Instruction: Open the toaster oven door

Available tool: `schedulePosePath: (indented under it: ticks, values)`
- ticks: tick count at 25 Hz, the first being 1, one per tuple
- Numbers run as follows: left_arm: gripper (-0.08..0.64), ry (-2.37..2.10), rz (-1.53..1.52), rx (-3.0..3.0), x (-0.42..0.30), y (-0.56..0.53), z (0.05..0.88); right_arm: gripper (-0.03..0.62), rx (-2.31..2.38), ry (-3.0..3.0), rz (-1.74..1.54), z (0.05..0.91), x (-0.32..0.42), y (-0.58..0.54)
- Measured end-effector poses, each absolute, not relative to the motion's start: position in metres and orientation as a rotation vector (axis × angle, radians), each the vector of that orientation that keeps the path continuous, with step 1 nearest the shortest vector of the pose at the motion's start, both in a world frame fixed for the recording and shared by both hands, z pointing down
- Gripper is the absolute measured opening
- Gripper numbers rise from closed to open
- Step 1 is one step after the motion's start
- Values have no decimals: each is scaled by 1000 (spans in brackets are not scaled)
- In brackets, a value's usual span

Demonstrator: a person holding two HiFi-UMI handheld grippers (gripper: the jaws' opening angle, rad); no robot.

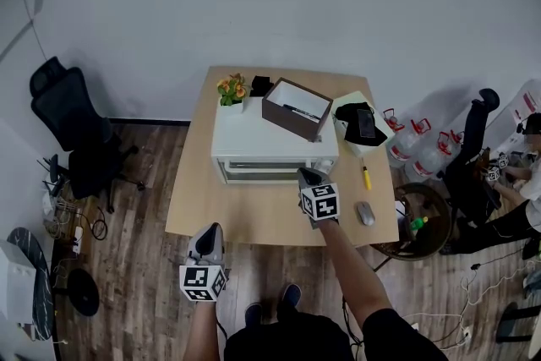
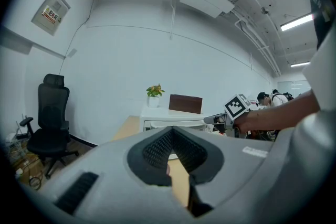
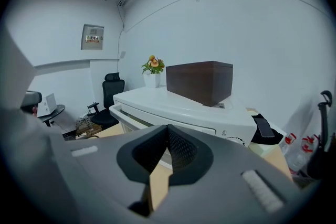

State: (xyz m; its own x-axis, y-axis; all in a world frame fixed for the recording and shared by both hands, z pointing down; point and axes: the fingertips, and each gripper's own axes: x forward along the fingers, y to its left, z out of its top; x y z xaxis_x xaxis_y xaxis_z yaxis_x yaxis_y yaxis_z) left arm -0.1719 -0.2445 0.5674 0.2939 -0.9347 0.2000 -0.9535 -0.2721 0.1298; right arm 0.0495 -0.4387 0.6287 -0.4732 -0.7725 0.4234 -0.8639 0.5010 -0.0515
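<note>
The white toaster oven (image 1: 275, 139) stands on the wooden table (image 1: 254, 220) with its glass door (image 1: 269, 172) closed. A brown box (image 1: 296, 108) sits on top of it. My right gripper (image 1: 307, 174) is shut and empty, its tip just in front of the oven's right front corner. In the right gripper view the oven (image 3: 189, 107) and its door handle (image 3: 119, 114) lie close beyond the right gripper (image 3: 168, 128). My left gripper (image 1: 209, 232) hangs shut and empty off the table's front edge. In the left gripper view, the left gripper (image 2: 172, 131) faces the oven (image 2: 173, 122) from farther back.
A potted plant (image 1: 231, 89) stands at the oven's back left. To its right lie a black pouch with a phone (image 1: 362, 123), a yellow tool (image 1: 366, 175) and a mouse (image 1: 364, 213). A black office chair (image 1: 72, 131) is at left; water jugs (image 1: 414, 144) and a seated person (image 1: 524, 169) at right.
</note>
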Motion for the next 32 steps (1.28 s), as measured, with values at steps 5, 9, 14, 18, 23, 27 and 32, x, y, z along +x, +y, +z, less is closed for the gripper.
schedulePosePath:
  ticks: [5, 9, 14, 18, 23, 27, 32]
  values:
    - [-5, -1731, 110, 2344, -170, -243, 564, 6, 1362, -2393, 413, 636, 48, -452]
    - [-5, -1731, 116, 2337, -172, -240, 566, 6, 1360, -2368, 415, 641, 49, -457]
    - [-5, -1730, 113, 2344, -171, -239, 564, 6, 1362, -2364, 419, 643, 50, -457]
    - [-5, -1727, 109, 2350, -169, -239, 563, 6, 1343, -2362, 430, 645, 49, -457]
    - [-5, -1730, 100, 2344, -170, -238, 563, 6, 1351, -2344, 407, 645, 49, -457]
    - [-5, -1736, 97, 2342, -172, -235, 562, 6, 1375, -2346, 409, 644, 49, -456]
    - [-5, -1735, 61, 2330, -176, -234, 556, 6, 1397, -2346, 421, 643, 49, -451]
